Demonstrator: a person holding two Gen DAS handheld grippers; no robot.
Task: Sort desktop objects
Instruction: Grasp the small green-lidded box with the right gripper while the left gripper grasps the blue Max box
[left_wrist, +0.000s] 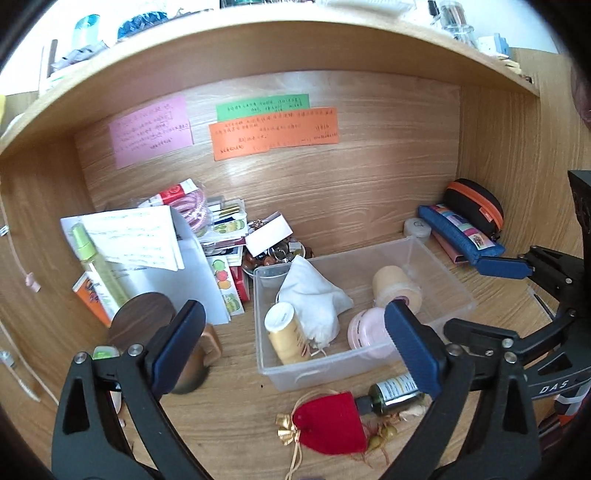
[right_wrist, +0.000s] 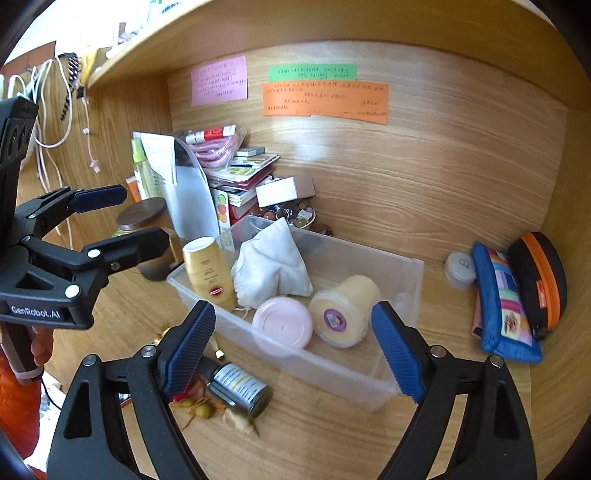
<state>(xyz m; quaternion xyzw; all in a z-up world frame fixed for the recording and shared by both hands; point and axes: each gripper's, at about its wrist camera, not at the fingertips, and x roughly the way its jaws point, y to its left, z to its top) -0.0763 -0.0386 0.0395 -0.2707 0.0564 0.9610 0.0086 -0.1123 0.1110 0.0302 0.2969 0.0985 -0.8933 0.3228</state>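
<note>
Clear plastic bin (right_wrist: 388, 373) sits between right tool's (right_wrist: 293, 341) spread fingers.

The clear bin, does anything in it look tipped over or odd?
Yes. In the clear bin, the cream jar lies on its side, its lid facing out, and the gold bottle leans against the wall instead of standing.

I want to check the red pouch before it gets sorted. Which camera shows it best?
The left wrist view: the red pouch lies in full sight on the desk in front of the clear bin, gold ornament included. In the right wrist view the right gripper finger hides it almost entirely.
</note>
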